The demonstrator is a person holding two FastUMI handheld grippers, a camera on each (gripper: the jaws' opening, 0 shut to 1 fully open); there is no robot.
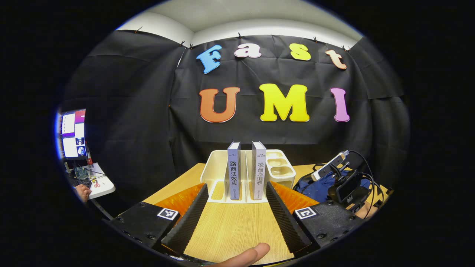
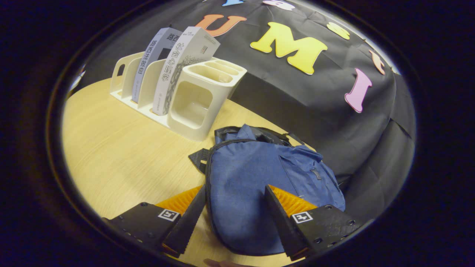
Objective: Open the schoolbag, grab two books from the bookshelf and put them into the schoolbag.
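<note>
Both tongs are held apart, empty. The soft schoolbag [image 2: 256, 185] at twelve o'clock of the right tongs [image 2: 233, 218] is best pinched at its zipper; the stiff books [image 1: 245, 170] are framed by the left tongs [image 1: 235, 215].

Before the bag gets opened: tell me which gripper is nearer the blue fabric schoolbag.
Right. The right gripper hangs open just over the blue fabric schoolbag, fingers straddling it. The left gripper faces the white plastic bookshelf, with the schoolbag off to its right.

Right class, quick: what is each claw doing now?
Left claw: open, holding nothing, facing the two books.
Right claw: open, holding nothing, above the schoolbag.
</note>
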